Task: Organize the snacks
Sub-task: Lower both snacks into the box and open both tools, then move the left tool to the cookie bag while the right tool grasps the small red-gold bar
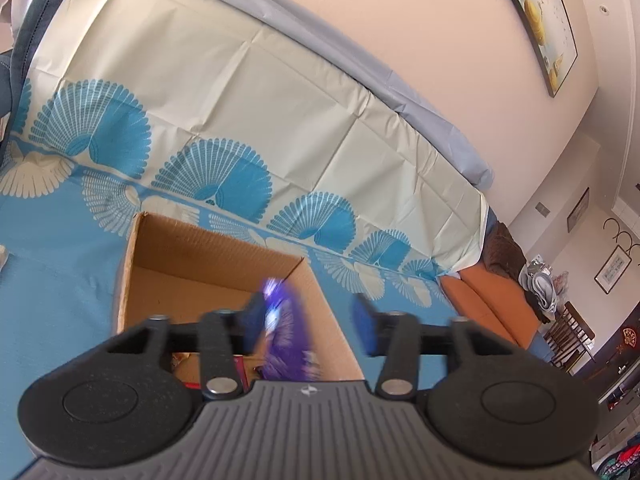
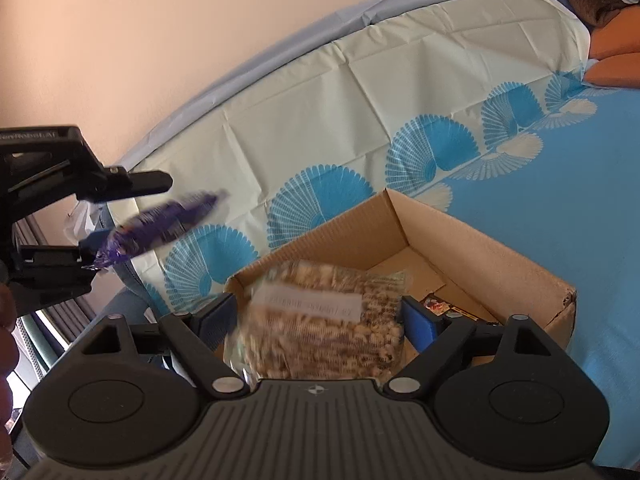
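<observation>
Popcorn bag (image 2: 324, 328) over cardboard box (image 2: 480, 240)

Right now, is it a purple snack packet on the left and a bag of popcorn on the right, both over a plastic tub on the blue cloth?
Nearly. It is not a plastic tub but an open cardboard box, as the right wrist view shows. The rest stands: the purple snack packet is at the left gripper, the bag of popcorn between the right gripper's open jaws, over the blue cloth.
</observation>
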`<move>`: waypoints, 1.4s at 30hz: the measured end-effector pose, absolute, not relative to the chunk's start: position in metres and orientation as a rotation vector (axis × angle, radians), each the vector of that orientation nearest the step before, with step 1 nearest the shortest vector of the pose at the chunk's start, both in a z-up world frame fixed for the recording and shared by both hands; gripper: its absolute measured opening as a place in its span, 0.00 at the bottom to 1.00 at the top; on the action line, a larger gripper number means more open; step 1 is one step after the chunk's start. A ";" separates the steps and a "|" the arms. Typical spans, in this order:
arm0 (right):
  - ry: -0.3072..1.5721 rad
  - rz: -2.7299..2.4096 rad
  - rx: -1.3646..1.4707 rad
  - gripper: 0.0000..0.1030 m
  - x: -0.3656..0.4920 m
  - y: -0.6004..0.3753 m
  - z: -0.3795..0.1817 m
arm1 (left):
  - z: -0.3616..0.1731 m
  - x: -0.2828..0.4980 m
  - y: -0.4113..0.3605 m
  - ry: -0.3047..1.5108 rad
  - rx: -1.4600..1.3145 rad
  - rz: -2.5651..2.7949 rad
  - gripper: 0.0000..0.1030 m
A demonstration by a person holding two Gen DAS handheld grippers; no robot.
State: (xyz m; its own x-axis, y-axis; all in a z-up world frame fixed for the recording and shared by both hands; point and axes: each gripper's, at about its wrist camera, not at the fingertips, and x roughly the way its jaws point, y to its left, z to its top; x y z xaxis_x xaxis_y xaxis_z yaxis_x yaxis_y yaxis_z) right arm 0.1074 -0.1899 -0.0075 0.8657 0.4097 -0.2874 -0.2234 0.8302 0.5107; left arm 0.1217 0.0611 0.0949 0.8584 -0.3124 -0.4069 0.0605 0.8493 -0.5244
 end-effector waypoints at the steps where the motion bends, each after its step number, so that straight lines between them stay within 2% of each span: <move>1: 0.400 0.351 0.483 0.87 0.107 -0.189 -0.007 | 0.092 0.117 0.063 0.499 -0.521 -0.198 0.62; 5: 0.410 0.360 0.472 0.88 0.105 -0.186 -0.007 | 0.083 0.092 0.081 0.475 -0.530 -0.129 0.65; 8: 0.413 0.367 0.452 0.89 0.104 -0.182 -0.007 | 0.077 0.072 0.098 0.431 -0.506 -0.050 0.73; 17: 0.413 0.393 0.367 0.89 0.093 -0.167 -0.004 | 0.036 0.016 0.150 0.480 -0.316 0.071 0.71; 18: 0.413 0.397 0.357 0.89 0.092 -0.164 -0.004 | 0.028 0.013 0.158 0.501 -0.312 0.074 0.67; 20: 0.411 0.401 0.334 0.89 0.089 -0.160 -0.004 | 0.012 0.007 0.176 0.540 -0.302 0.086 0.32; 23: 0.408 0.414 0.302 0.85 0.086 -0.153 -0.003 | -0.009 -0.002 0.199 0.551 -0.241 0.152 0.06; 24: 0.408 0.418 0.293 0.80 0.085 -0.150 -0.003 | -0.017 -0.005 0.207 0.550 -0.220 0.173 0.05; 26: 0.412 0.435 0.277 0.63 0.084 -0.145 -0.003 | -0.035 -0.008 0.220 0.561 -0.192 0.214 0.05; 27: 0.416 0.448 0.269 0.46 0.085 -0.143 -0.003 | -0.043 -0.006 0.230 0.589 -0.237 0.233 0.05; 28: 0.417 0.456 0.262 0.33 0.084 -0.141 -0.004 | -0.045 -0.005 0.239 0.597 -0.289 0.241 0.05; 30: 0.413 0.456 0.245 0.30 0.084 -0.137 -0.004 | -0.044 -0.004 0.245 0.561 -0.316 0.240 0.05; 40: 0.438 0.479 0.191 0.33 0.085 -0.126 -0.008 | -0.055 0.027 0.255 0.549 -0.293 0.342 0.09; 42: 0.436 0.479 0.183 0.33 0.085 -0.125 -0.009 | -0.057 0.032 0.255 0.536 -0.266 0.369 0.14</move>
State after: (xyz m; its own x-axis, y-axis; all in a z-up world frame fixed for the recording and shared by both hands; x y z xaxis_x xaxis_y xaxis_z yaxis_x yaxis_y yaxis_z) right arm 0.0845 -0.1247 -0.0091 0.7979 0.4823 -0.3616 -0.4053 0.8733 0.2705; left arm 0.0317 0.2551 -0.0565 0.7970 0.2712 -0.5397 -0.4078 0.9008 -0.1495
